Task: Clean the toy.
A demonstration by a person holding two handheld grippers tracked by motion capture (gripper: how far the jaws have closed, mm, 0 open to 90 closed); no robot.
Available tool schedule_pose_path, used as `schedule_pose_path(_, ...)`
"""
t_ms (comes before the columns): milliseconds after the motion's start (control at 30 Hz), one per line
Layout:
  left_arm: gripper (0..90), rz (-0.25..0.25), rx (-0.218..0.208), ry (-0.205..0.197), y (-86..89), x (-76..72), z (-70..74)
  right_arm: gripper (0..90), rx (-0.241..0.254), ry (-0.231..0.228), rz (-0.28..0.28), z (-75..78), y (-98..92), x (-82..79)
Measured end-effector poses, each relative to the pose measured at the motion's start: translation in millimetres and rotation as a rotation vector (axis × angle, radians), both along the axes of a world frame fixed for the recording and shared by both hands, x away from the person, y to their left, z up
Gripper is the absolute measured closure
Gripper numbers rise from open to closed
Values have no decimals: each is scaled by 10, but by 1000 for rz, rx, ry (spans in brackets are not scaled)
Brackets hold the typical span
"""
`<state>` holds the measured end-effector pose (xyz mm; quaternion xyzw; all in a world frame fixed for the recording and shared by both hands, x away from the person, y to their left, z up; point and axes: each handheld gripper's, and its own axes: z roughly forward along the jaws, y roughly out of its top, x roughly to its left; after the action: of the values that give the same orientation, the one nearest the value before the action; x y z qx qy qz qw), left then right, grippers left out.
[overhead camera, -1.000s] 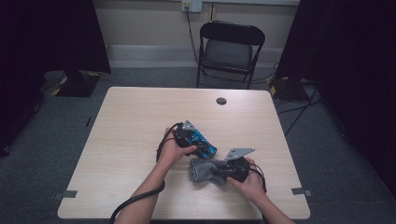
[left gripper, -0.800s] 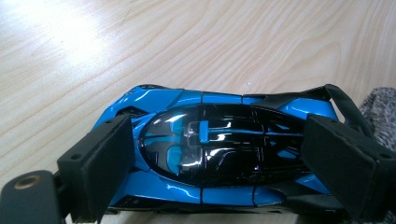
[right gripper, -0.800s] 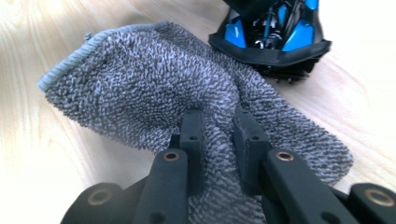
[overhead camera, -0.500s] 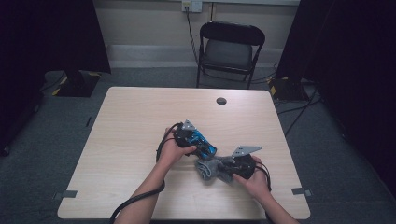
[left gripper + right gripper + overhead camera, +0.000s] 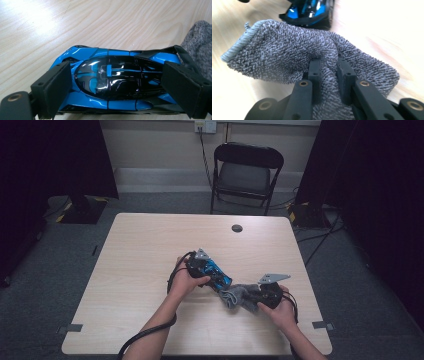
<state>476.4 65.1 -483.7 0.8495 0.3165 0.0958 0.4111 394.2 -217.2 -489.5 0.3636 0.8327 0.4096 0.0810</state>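
From the high view, the left hand-held gripper pins a blue toy car down on the worktop, a little toward the person from the table's middle, while the right hand-held gripper brings a grey cloth up against the end of the car nearest the person; the cloth touches or all but touches the car there. In the left gripper view, the two black jaws are clamped on the toy car, one on each end, its glossy roof turned to the camera and the cloth just beside the car's right end. In the right gripper view, the jaws are pinched together on a fold of the cloth, which bunches between them, and the car lies just beyond the cloth's far edge. Judged from this, the wiping looks to be at its start or between strokes: both grips are made, but most of the car's body is yet to be wiped.
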Motion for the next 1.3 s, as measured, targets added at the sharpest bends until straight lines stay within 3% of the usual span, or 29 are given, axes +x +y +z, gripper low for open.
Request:
schedule_pose_path(767, 98, -3, 3, -2, -1, -1, 1, 759, -3, 20, -107, 19, -316, 212)
schedule_pose_path(1000, 98, -5, 2, -1, 0, 0, 1, 759, -26, 22, -136, 42, -350, 270)
schedule_pose_path(1300, 98, -5, 7, -1, -4, -1, 5, 758, -6, 45, -215, 93, -431, 329)
